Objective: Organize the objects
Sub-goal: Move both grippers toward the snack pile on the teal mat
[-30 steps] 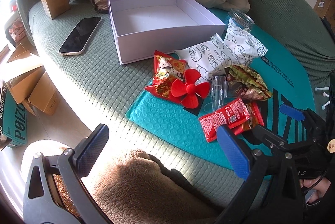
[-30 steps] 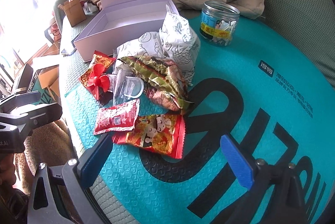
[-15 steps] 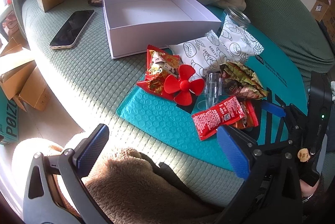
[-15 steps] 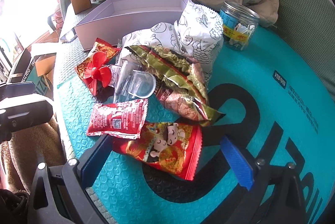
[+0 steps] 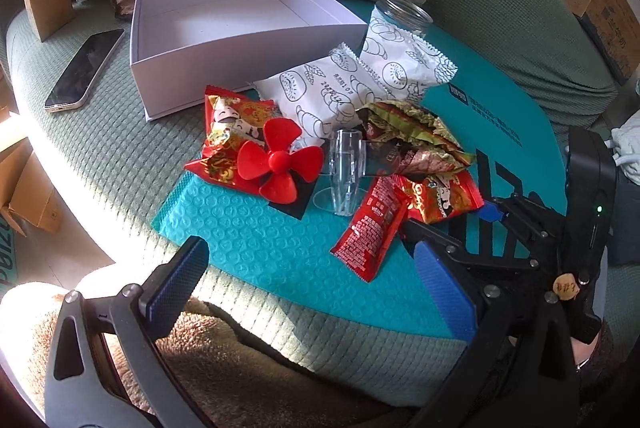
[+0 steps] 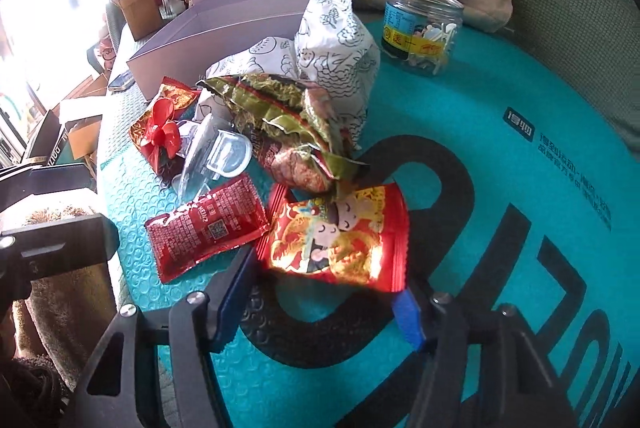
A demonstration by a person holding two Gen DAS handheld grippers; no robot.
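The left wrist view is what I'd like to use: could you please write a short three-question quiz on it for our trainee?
1. True or false: the white box stands open with nothing inside.
2. The phone lies: A) in the box; B) on the green cover, left of the box; C) on the teal mailer.
3. How many white doodle-print bags are there?
Key: 1 true; 2 B; 3 two.
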